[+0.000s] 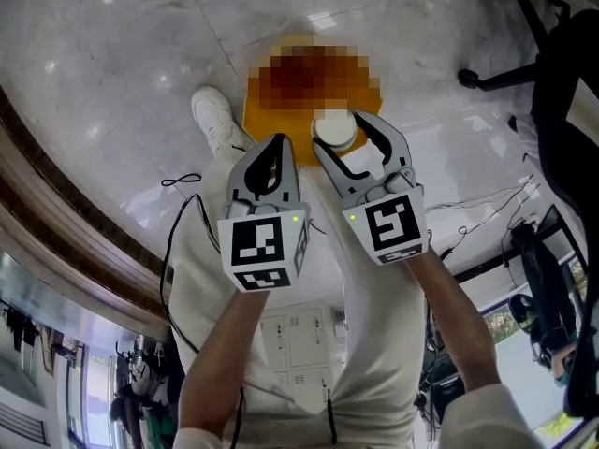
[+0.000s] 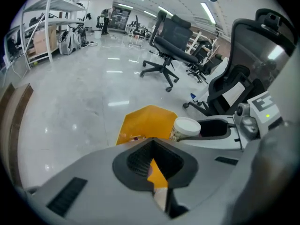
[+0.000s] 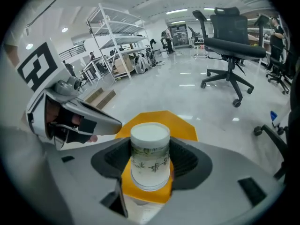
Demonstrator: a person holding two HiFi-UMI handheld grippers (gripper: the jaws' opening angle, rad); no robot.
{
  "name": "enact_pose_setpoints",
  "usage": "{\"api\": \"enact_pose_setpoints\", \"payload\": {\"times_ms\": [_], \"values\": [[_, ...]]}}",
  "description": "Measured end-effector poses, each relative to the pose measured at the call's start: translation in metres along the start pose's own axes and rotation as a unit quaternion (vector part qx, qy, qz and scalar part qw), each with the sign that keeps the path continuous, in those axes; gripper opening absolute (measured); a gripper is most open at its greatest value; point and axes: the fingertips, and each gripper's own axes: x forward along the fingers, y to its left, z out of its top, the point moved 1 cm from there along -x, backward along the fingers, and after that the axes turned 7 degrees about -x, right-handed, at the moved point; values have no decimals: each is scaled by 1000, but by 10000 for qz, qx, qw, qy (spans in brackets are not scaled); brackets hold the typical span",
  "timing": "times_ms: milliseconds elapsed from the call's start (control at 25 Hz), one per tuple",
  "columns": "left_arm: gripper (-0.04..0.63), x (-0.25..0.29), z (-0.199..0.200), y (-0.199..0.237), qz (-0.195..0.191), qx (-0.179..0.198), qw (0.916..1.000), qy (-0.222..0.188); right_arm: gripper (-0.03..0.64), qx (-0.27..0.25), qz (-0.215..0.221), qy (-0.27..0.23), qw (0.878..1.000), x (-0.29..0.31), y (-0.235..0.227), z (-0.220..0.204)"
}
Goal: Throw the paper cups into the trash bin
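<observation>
Right gripper (image 1: 337, 134) fingers grasp inverted paper cup (image 3: 150, 153) over yellow trash bin (image 3: 183, 128) at 12 o'clock; left gripper (image 1: 274, 152) fingers clenched, empty; glossy floor (image 3: 197, 97), office chair (image 3: 229, 46) beyond.

- A pale, glossy floor (image 2: 70, 111) spreads below and ahead of the left tool (image 2: 151, 142).
- A black office chair (image 2: 168, 41) stands well ahead of that tool. A high-backed chair (image 2: 243, 74) is nearer, on its right.
- A metal shelving rack (image 2: 51, 8) stands far ahead on the left, with bags (image 2: 70, 40) at its foot.
- Ahead of the right tool (image 3: 150, 144), a swivel chair (image 3: 229, 41) is to the right and a white rack (image 3: 117, 32) to the left.
- A white shoe (image 1: 213, 120) lies just beyond and left of the left tool, with a black cable (image 1: 182, 181) further left.
</observation>
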Motion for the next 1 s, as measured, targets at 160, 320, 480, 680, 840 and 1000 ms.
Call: {"api": "enact_pose_setpoints", "payload": {"times_ms": [160,320,480,680,840,1000], "values": [[6,10,-18,13,165,-161,9995,196,264,98,-94,106,9999,10,-2,-11],[6,19,-27,16,222,-153,9990,351,264,206,-78,386,9990,21,0,-24],[6,22,-40,9,0,-142,9982,578,289,436,58,367,9984,26,3,-29],[6,21,-55,8,-219,-409,9948,908,298,326,58,478,9983,19,7,-27],[6,16,-51,7,-290,-340,9939,1007,296,314,28,477,9984,10,7,-20],[6,-4,-31,-8,-441,-105,9946,935,281,350,-25,457,9983,-8,11,-4]]}}
